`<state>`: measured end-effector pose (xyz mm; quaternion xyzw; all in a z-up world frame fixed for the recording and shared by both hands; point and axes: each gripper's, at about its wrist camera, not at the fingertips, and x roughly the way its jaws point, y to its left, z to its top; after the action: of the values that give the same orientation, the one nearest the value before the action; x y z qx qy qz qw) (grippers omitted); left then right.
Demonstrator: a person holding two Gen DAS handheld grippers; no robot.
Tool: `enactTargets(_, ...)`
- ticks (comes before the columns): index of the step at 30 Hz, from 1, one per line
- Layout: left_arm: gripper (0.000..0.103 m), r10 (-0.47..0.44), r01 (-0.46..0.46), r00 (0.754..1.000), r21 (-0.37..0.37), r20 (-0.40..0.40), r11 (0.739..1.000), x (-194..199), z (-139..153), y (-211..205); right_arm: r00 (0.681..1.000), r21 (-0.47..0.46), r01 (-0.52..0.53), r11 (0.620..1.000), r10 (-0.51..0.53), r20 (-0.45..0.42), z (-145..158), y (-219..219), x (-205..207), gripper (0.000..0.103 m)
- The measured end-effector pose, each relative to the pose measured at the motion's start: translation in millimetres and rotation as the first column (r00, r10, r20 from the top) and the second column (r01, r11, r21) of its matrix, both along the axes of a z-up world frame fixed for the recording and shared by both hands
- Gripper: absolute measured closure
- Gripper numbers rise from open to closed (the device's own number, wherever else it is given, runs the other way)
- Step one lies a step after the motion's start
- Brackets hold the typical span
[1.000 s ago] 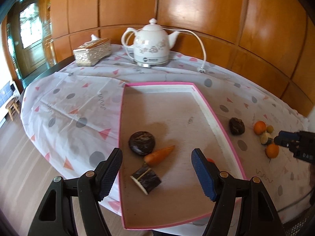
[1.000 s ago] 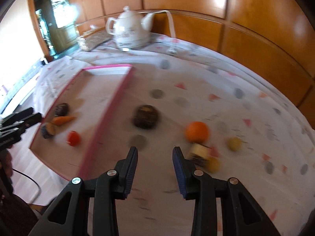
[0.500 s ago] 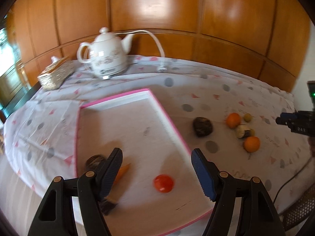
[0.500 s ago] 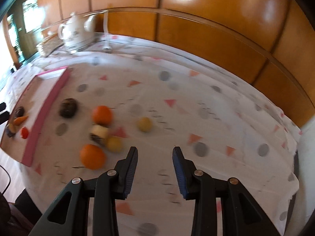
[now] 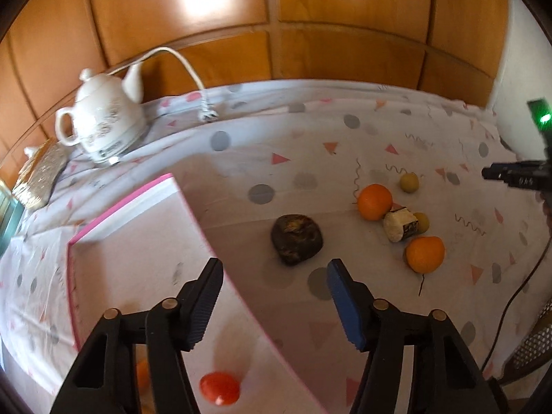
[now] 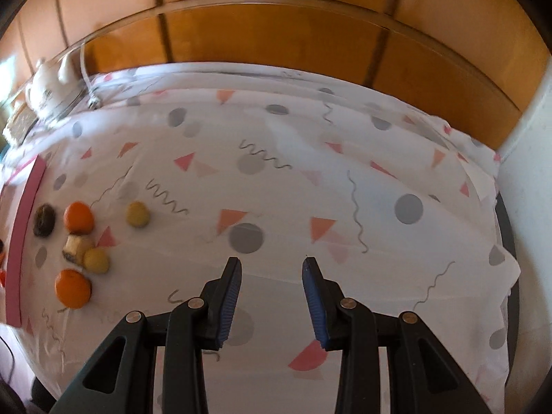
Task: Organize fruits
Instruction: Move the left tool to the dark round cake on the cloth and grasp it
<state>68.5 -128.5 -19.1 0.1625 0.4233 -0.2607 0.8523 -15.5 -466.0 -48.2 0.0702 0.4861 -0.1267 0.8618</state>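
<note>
A pink-rimmed tray (image 5: pixel 193 214) lies on the left of the table with a red tomato (image 5: pixel 219 387) in its near part. On the cloth beside it lie a dark brown fruit (image 5: pixel 296 238), two oranges (image 5: pixel 375 201) (image 5: pixel 425 254), a cut pale piece (image 5: pixel 400 225) and two small yellow fruits (image 5: pixel 409 182). My left gripper (image 5: pixel 274 279) is open and empty, just short of the dark fruit. My right gripper (image 6: pixel 272 272) is open and empty over bare cloth, with the fruits (image 6: pixel 78 217) far to its left. It shows at the right edge of the left wrist view (image 5: pixel 507 172).
A white teapot (image 5: pixel 103 124) with a cord and a gold box (image 5: pixel 41 172) stand at the table's far left. Wood panelling runs behind the table. A white wall (image 6: pixel 528 172) bounds the right side. A cable (image 5: pixel 510 303) hangs off the right edge.
Both grippers have swung to the right. The left view has left the tray's dark fruit and carrot and now faces the fruits on the cloth. The right view has moved past the fruits onto bare cloth.
</note>
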Motion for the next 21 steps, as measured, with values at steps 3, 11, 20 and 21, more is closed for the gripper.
enactTargets(3,0.041,-0.031,0.032,0.999,0.042,-0.017,0.999,11,-11,-21,0.999,0.045,0.036,0.998,-0.036,-0.002,-1,-11,-1,0.066)
enactTargets(11,0.036,-0.035,0.043,0.997,0.115,-0.07,0.992,38,-38,-48,0.996,0.104,0.093,0.99,-0.094,-0.003,-1,-26,-3,0.066)
enactTargets(20,0.054,0.01,-0.001,0.993,0.077,-0.119,0.997,46,-53,-52,0.997,0.119,0.073,0.99,-0.074,0.005,0,-23,1,0.066)
enactTargets(21,0.054,0.007,0.0,0.992,0.052,-0.127,0.999,42,-51,-51,0.997,0.115,0.071,0.991,-0.072,0.002,-1,-23,2,0.066)
